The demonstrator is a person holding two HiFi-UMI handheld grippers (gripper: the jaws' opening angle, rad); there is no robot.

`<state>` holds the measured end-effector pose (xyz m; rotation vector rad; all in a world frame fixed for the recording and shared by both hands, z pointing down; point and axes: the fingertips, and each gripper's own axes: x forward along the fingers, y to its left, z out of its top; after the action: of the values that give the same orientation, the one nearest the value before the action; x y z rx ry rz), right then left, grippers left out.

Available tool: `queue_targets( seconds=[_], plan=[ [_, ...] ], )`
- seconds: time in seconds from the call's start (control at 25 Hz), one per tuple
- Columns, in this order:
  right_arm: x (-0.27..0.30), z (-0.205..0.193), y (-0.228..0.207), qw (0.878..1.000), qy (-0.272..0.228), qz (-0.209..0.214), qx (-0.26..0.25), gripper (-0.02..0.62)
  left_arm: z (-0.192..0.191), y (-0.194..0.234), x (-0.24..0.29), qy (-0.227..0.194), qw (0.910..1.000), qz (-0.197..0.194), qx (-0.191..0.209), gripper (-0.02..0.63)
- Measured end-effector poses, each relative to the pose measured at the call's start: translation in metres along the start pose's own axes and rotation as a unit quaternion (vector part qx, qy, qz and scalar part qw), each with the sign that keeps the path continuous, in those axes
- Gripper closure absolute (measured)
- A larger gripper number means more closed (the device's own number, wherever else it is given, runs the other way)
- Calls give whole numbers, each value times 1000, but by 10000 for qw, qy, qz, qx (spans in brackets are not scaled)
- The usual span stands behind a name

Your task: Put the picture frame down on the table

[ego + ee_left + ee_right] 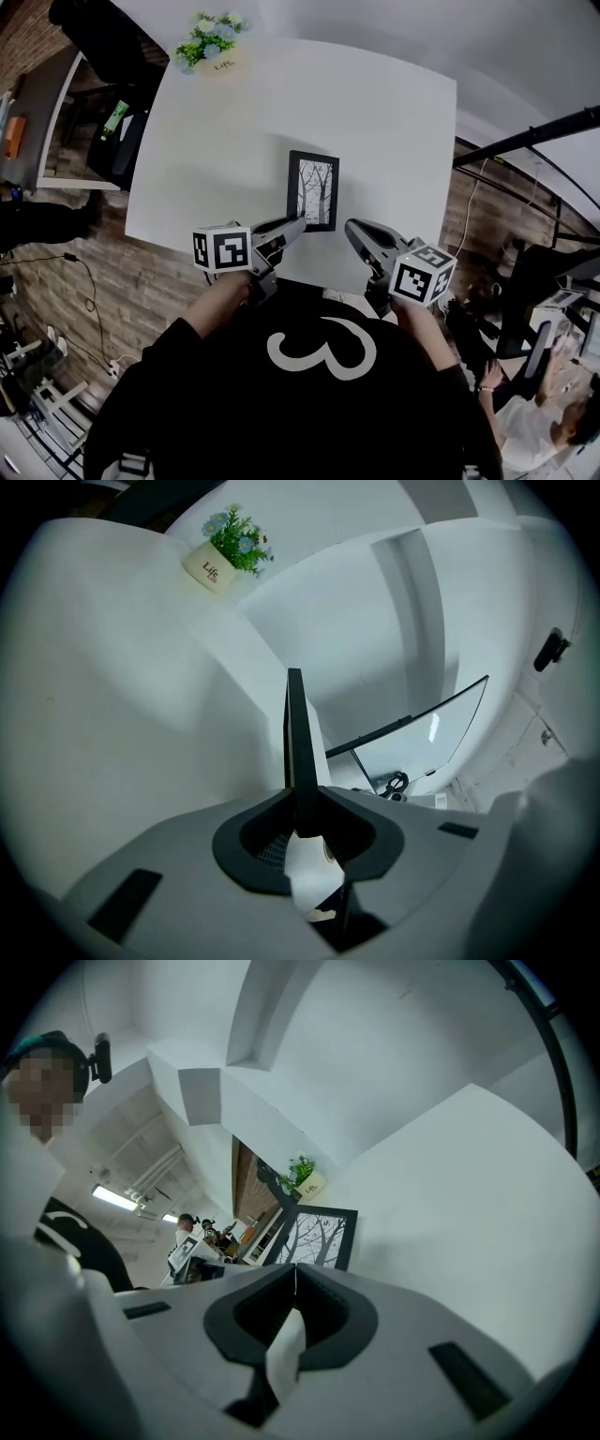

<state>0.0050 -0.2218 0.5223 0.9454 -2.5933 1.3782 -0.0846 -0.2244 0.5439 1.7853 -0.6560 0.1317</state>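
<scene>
A black picture frame (313, 190) with a bare-tree print is over the near middle of the white table (394, 131). My left gripper (298, 225) is shut on its lower left corner. In the left gripper view the frame (295, 752) shows edge-on, rising from between the closed jaws of the left gripper (298, 803). My right gripper (352, 228) sits just right of the frame's near corner, apart from it. In the right gripper view its jaws (295, 1274) are shut on nothing, and the frame (314, 1238) stands ahead. Whether the frame rests on the table is unclear.
A small white pot of blue flowers and greenery (214, 47) stands at the table's far left corner. The table's near edge (309, 279) runs just under both grippers. A brick-pattern floor, desks and a seated person (539, 422) surround the table.
</scene>
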Motion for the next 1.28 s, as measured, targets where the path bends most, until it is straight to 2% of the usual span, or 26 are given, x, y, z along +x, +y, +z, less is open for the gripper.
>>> queue_targets(
  seconds=[0.4,0.72,1.0,1.28],
  plan=[
    [-3,-2,-1,10000,-8,-25,60,572,-4,10,4,41,9999,86,-90,523],
    [-10,-11,-10,9997,-29,-138,185,572,-5,11,6,113,9997,-5,-197,522],
    [-12,-10,-10,9997,-79,-231,93,572,-5,15,7,148,9993,-4,-355,522],
    [-18,-8,-9,9993,-235,-268,56,572,-6,18,6,84,9995,217,-217,522]
  ],
)
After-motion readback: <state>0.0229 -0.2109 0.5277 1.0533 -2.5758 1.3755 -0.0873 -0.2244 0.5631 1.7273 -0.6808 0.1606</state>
